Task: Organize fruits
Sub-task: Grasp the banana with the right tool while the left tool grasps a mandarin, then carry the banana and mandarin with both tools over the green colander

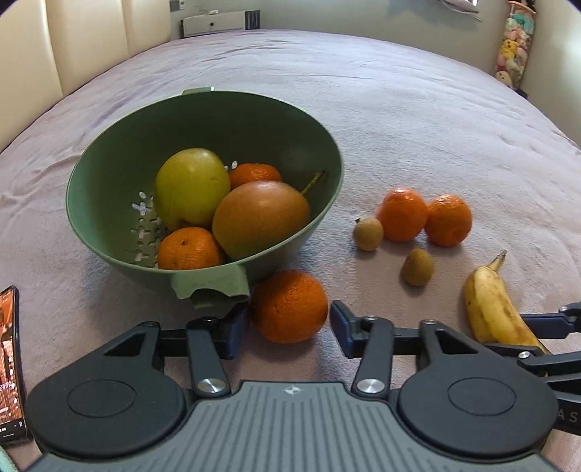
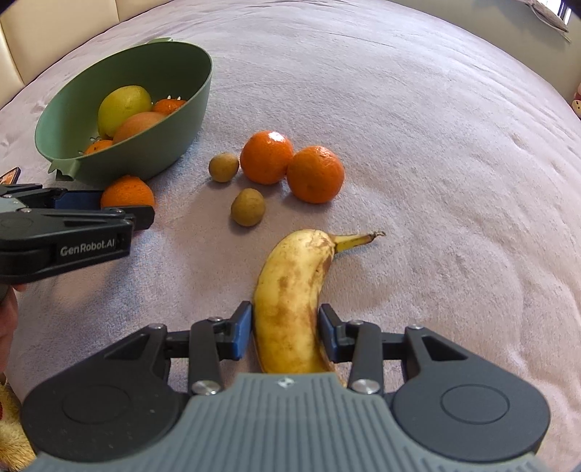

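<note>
A green colander bowl [image 1: 109, 232] on the purple bedspread holds a yellow apple [image 1: 190, 187], a brownish pear [image 1: 259, 218] and two mandarins. My left gripper [image 1: 289, 326] is open, its blue pads on either side of an orange [image 1: 289, 306] lying just in front of the bowl. My right gripper [image 2: 285, 332] has its pads against both sides of a spotted banana [image 2: 287, 290] lying on the bed. Two mandarins [image 2: 267, 157] [image 2: 315, 173] and two small brown fruits [image 2: 223, 167] [image 2: 248, 207] lie loose between the bowl [image 2: 145, 152] and the banana.
A phone [image 1: 11, 363] lies at the left edge. Padded wall panels [image 1: 90, 36] stand at the back left, a white cabinet [image 1: 218, 21] beyond the bed, and soft toys [image 1: 514, 47] hang at the far right. The bedspread [image 2: 435, 145] stretches far to the right.
</note>
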### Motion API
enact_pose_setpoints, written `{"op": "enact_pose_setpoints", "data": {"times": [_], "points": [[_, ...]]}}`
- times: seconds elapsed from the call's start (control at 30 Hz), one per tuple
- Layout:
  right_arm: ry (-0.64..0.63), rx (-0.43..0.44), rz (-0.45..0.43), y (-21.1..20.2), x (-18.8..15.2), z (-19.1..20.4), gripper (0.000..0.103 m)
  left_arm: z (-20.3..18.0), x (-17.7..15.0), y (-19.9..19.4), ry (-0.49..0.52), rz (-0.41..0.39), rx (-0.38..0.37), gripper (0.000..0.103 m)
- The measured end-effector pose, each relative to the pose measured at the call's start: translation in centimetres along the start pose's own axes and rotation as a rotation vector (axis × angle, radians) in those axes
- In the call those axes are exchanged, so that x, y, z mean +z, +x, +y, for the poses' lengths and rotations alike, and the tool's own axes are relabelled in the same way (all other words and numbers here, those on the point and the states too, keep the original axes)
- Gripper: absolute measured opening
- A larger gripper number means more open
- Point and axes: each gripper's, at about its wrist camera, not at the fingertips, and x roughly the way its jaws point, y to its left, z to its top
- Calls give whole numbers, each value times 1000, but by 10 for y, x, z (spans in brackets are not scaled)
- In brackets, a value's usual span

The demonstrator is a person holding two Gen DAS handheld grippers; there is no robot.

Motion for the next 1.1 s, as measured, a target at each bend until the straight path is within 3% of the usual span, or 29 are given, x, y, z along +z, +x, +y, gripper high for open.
{"op": "enact_pose_setpoints", "data": {"times": [0.33, 0.63, 1.1], "points": [[18, 3, -6, -2, -1, -3, 38, -3, 2, -6, 19, 22, -43, 52], [5, -2, -4, -3, 0, -2, 39, -23, -3, -22, 124, 65, -126, 51], [35, 10, -39, -16, -1, 1, 37, -18, 9, -55, 135, 19, -177, 51]]}}
